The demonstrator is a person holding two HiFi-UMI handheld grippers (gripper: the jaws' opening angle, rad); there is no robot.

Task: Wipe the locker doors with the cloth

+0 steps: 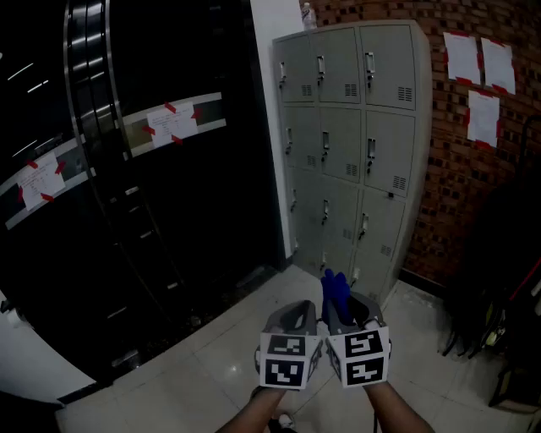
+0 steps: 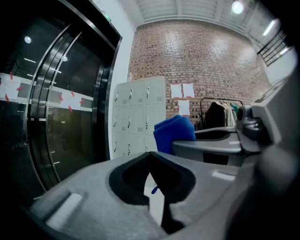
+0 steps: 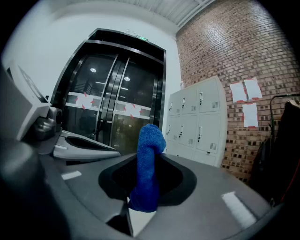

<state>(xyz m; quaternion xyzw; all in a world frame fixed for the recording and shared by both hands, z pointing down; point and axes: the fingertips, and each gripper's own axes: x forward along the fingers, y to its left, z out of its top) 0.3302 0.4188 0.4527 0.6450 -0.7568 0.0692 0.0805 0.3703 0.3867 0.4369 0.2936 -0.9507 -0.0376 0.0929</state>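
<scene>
Blue cloth (image 3: 147, 161) pinched in closed right tongs (image 1: 340, 311); left tongs (image 2: 150, 157) closed, empty. Lockers (image 1: 351, 144) upper centre, well apart. Risk: narrow pinch, so cloth could slip out or snag on door handles.

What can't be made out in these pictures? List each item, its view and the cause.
Head view: print on the papers is too small.
Head view: the object atop the lockers is cut by the top edge.
All views: dirt on the locker doors, too dim and far.
Left gripper view: the cloth hides the lockers' lower right corner.
</scene>
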